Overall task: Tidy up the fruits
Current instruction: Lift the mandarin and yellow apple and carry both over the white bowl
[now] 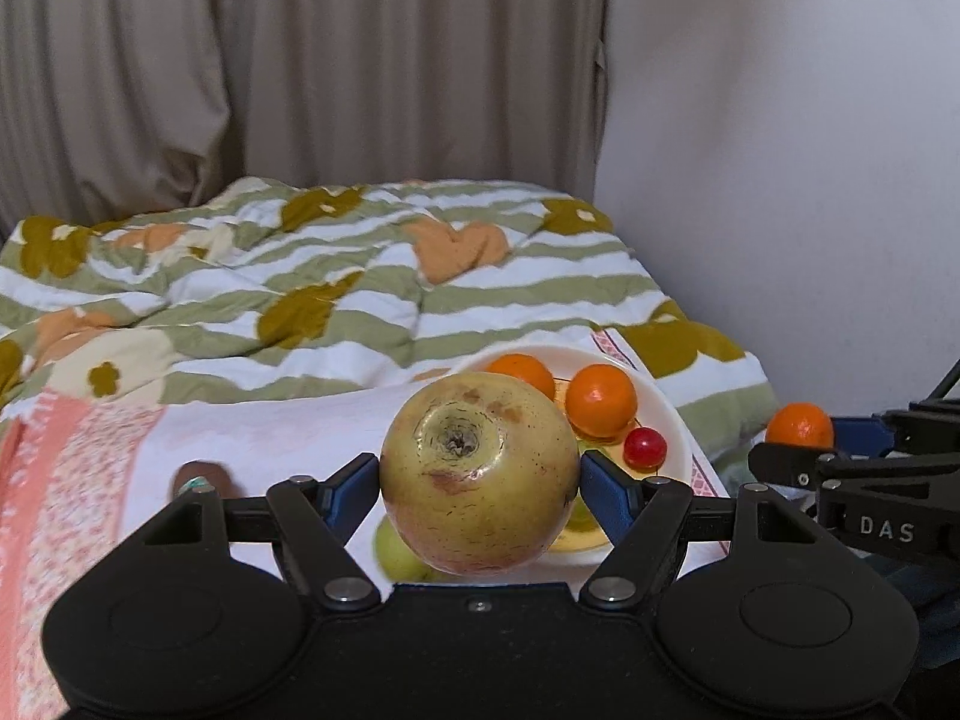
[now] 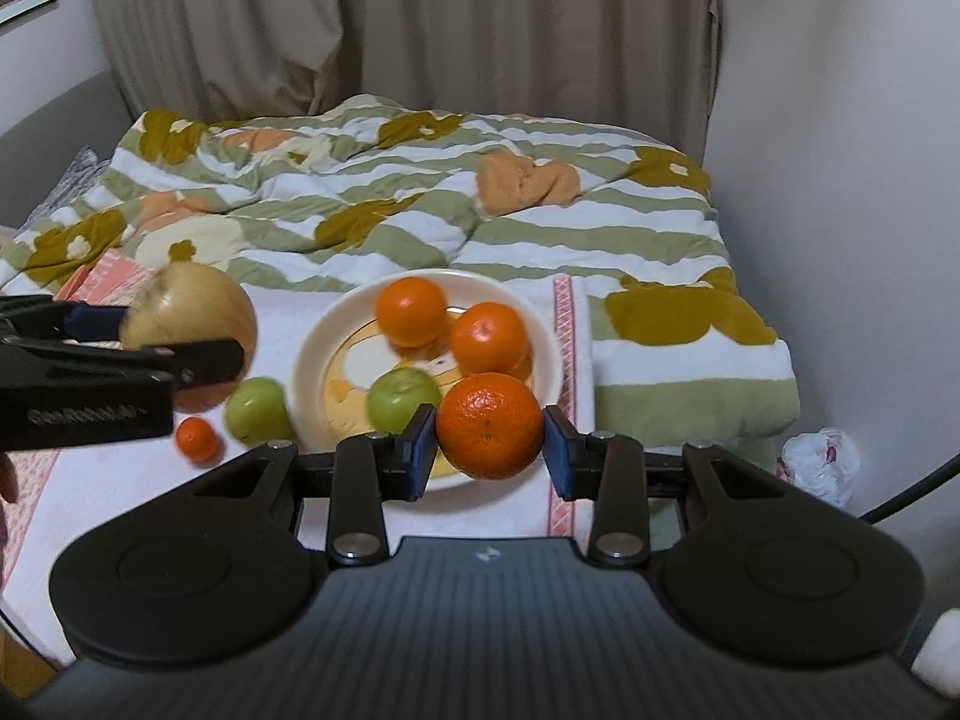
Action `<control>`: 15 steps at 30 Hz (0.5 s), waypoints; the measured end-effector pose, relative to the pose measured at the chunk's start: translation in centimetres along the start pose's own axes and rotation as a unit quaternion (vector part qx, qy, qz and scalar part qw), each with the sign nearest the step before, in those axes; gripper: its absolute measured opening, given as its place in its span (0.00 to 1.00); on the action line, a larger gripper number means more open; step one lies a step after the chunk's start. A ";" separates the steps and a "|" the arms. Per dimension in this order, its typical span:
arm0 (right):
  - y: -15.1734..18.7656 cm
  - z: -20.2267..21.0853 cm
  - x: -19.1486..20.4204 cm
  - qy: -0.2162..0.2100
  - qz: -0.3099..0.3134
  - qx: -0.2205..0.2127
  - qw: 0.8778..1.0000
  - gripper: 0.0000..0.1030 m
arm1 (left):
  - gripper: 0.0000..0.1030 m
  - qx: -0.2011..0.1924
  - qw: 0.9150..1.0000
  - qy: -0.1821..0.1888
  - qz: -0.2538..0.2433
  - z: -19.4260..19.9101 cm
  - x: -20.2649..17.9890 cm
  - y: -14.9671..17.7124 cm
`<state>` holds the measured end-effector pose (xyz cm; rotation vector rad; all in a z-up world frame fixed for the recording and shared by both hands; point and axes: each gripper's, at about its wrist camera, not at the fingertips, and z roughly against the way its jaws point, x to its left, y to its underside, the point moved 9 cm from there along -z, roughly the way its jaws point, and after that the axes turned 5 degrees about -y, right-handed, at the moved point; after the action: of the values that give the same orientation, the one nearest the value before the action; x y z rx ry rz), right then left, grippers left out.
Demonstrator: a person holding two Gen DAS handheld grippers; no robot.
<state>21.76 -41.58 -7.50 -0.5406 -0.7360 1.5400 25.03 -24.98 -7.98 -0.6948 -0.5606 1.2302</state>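
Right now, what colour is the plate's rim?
Cream-white; the plate shows best in the right wrist view.

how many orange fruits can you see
4: two on the plate at and, one in the right gripper, a small one on the cloth. Others may be hidden.

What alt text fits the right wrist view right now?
The right claw grips an orange above the near rim of a cream plate holding two oranges and a green fruit. At left, the left claw holds a yellowish apple over a towel-covered bed.
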 end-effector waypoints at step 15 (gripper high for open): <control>-0.6 -5.6 -2.7 0.016 -0.057 0.036 0.998 0.51 | 0.74 0.080 0.995 0.025 -0.053 -10.9 -1.2 -0.9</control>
<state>26.48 -43.47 -11.06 -0.4610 -0.6731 1.4422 33.15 -28.16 -14.72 -0.5525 -0.4458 1.1413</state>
